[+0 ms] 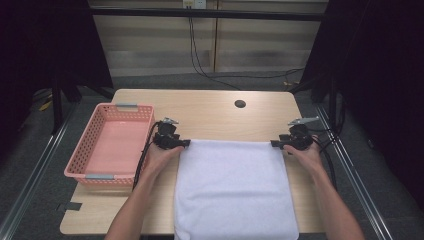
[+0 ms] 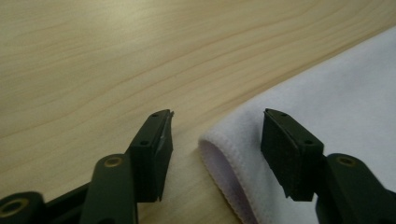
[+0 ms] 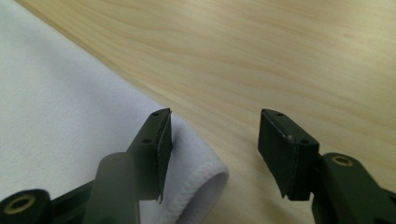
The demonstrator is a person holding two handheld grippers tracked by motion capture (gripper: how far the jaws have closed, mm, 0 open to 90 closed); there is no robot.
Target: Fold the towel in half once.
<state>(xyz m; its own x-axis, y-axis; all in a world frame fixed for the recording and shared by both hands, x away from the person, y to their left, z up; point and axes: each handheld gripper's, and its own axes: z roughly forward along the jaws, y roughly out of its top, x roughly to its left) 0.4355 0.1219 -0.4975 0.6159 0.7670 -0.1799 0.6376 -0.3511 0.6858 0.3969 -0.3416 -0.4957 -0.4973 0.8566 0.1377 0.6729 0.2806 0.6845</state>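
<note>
The towel [image 1: 232, 187], white and folded, lies flat on the tabletop [image 1: 210, 112] between the two hands, its far edge running straight across from one hand-held gripper to the other and its near end hanging over the person's side. The left hand-held gripper [image 1: 186, 143] sits right at the far left corner; in the left gripper view [image 2: 212, 140] its jaws stand apart with nothing pinched, the doubled, stitched corner of the towel [image 2: 224, 163] lying in the gap nearer the right-hand pad. The right hand-held gripper [image 1: 275, 144] mirrors it at the far right corner; in the right gripper view [image 3: 212, 140] its jaws are likewise apart and empty, the rounded fold [image 3: 205, 184] lying just inside the left-hand pad. Each hand is nearest its own corner, so any further fold would, I judge, start from these two corners. A pink basket [image 1: 95, 145] stands empty just outside the left hand-held gripper, close but not touching the towel. Nothing stands between either gripper and its corner.
</note>
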